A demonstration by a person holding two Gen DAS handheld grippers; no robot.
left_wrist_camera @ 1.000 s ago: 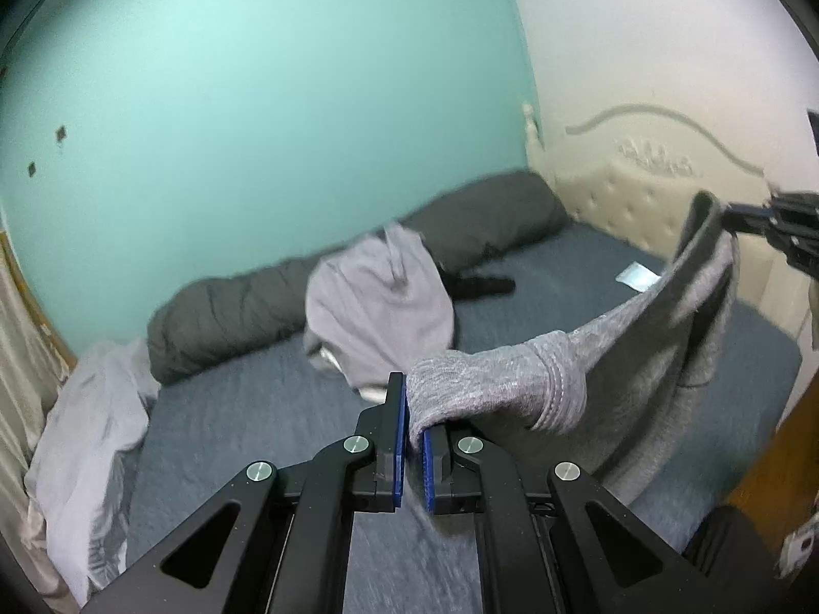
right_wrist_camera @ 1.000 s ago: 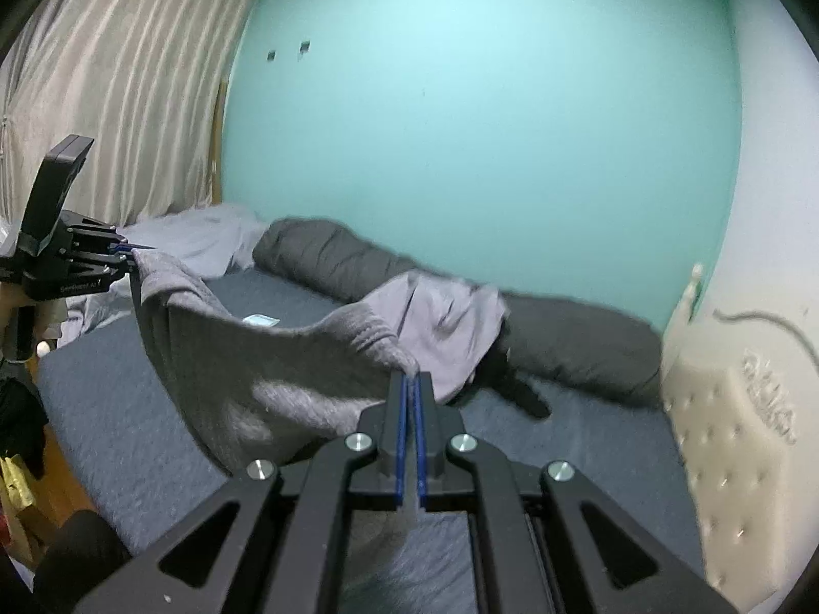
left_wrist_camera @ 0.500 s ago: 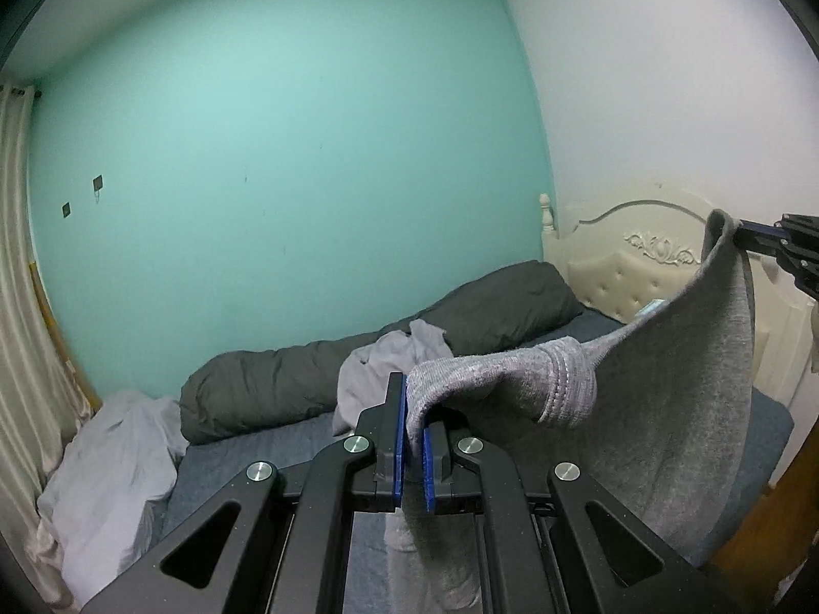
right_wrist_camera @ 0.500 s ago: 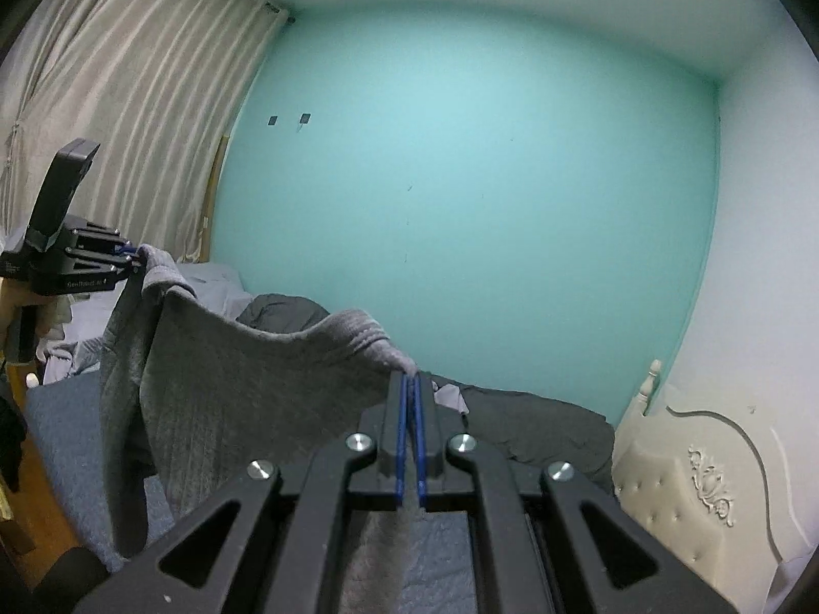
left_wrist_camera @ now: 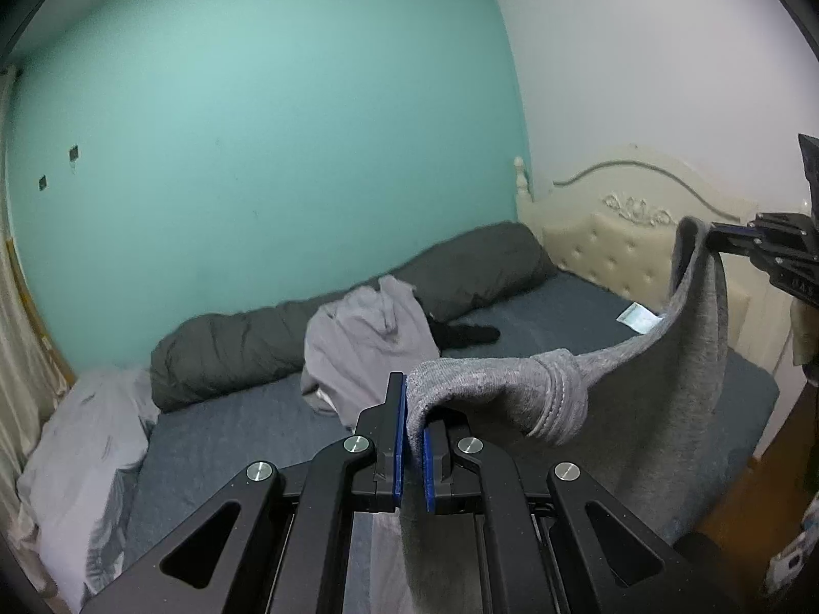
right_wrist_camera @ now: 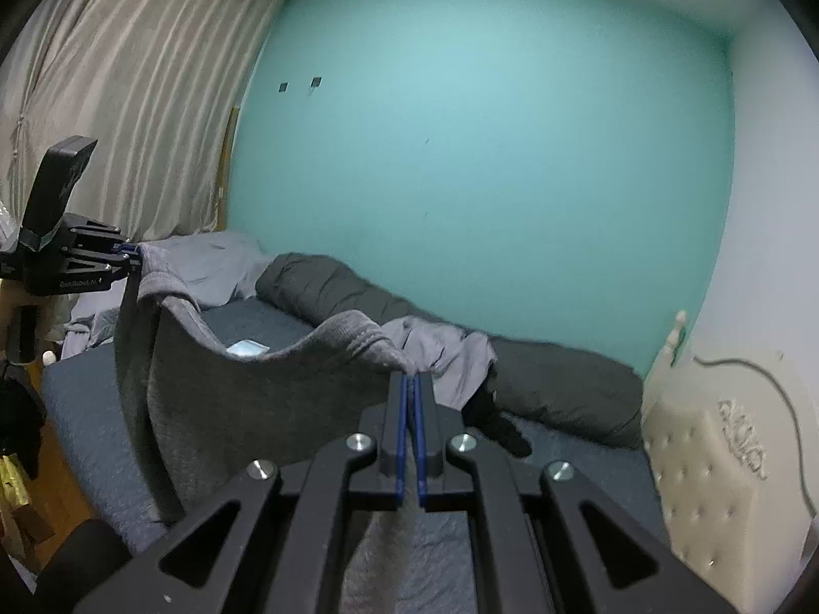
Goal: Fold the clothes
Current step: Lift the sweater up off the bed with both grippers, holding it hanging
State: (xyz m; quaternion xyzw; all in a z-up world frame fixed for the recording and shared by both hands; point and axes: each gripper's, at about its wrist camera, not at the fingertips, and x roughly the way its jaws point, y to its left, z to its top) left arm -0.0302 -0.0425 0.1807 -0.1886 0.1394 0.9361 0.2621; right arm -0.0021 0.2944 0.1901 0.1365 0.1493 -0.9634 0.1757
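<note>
Fingers (left_wrist_camera: 396, 440) pinch grey sweater (left_wrist_camera: 665, 409) edges above bed (left_wrist_camera: 230, 440).

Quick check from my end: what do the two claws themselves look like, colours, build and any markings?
Both look alike: the left claw and right claw are matte black, with angular linkage arms, round silver bolt heads and thin blue pads inside the fingers. Seen from the right camera, the left one has small white lettering on its side and a black block on top.
</note>
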